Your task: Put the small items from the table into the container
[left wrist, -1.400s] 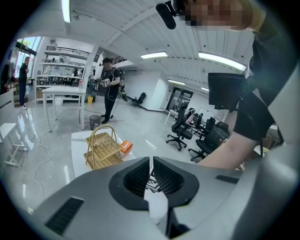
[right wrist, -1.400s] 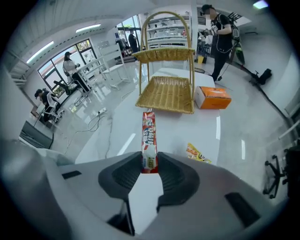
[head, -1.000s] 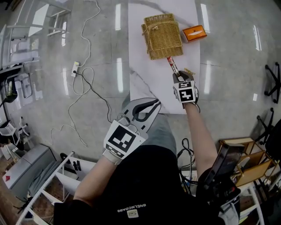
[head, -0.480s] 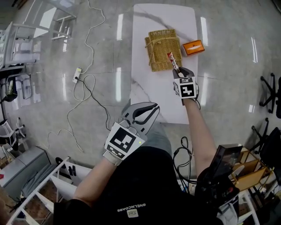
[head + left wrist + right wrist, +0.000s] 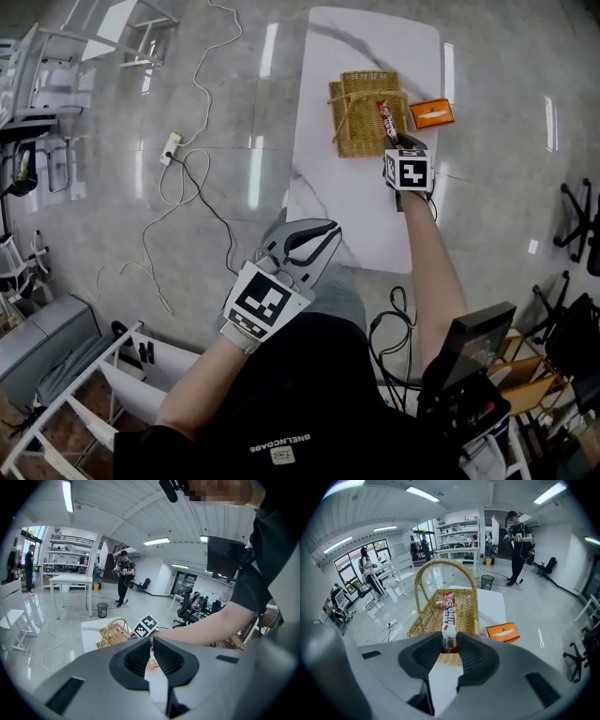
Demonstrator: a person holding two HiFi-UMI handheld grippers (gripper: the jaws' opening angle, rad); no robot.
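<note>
Describer: Over the last second the right gripper has travelled away from the person along the white table. It has carried a red-and-white snack bar from short of the wicker basket to above its right side.

Reader: And the head view now?

Describer: The bar sticks out ahead of the jaws over the basket. An orange box lies just right of the gripper. The left gripper hangs well back, near the person's body.

Reader: The left gripper view?

Describer: The left gripper has its jaws together at the tips, with nothing between them.

Reader: The right gripper view?

Describer: The right gripper is clamped on the near end of the snack bar. The basket sits directly ahead and below, with its handle arching beyond the bar's tip. The orange box is off to the right.

Reader: What could go wrong?

Describer: The bar is held by one end only. If it is released too close to the near rim or the handle, it could strike the wicker and tumble back onto the table.
</note>
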